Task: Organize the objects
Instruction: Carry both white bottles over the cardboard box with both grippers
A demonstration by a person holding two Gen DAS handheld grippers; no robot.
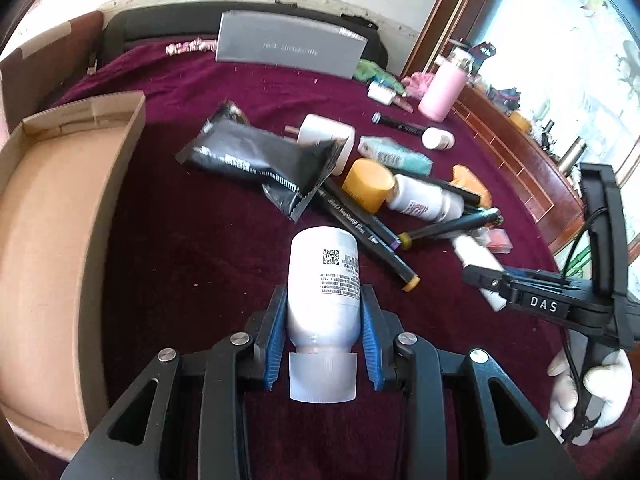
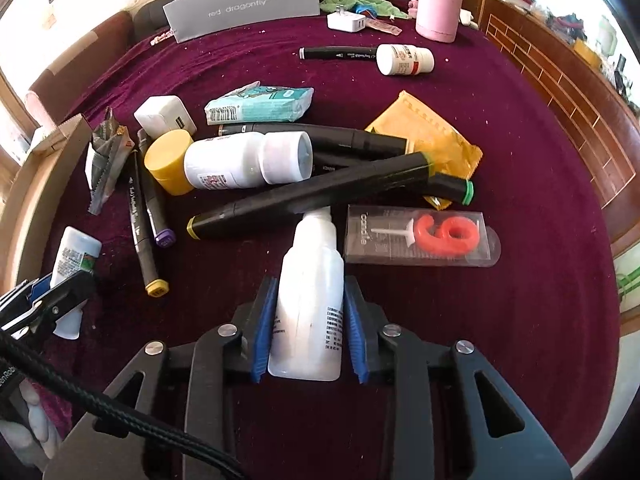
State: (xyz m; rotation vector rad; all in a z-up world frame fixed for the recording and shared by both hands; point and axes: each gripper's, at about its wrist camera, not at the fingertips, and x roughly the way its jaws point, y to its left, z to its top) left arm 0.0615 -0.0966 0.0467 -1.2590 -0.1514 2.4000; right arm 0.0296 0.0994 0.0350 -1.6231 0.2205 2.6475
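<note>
Pointing up-frame, cap nearest you, the white bottle (image 1: 324, 280) sits clenched in your left gripper (image 1: 324, 336); your right gripper (image 2: 308, 328) jaws grasp the spray bottle (image 2: 310, 300), nozzle up-frame.

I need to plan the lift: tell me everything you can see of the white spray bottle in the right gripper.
The white spray bottle is opaque, glossy plastic with small black print down one side. It lies on the maroon cloth, flat base toward the camera, narrowing to a slim nozzle pointing away. The nozzle tip sits under a black marker with a yellow end. The right gripper has its blue fingers against both sides of the body. No cap is visible.
</note>
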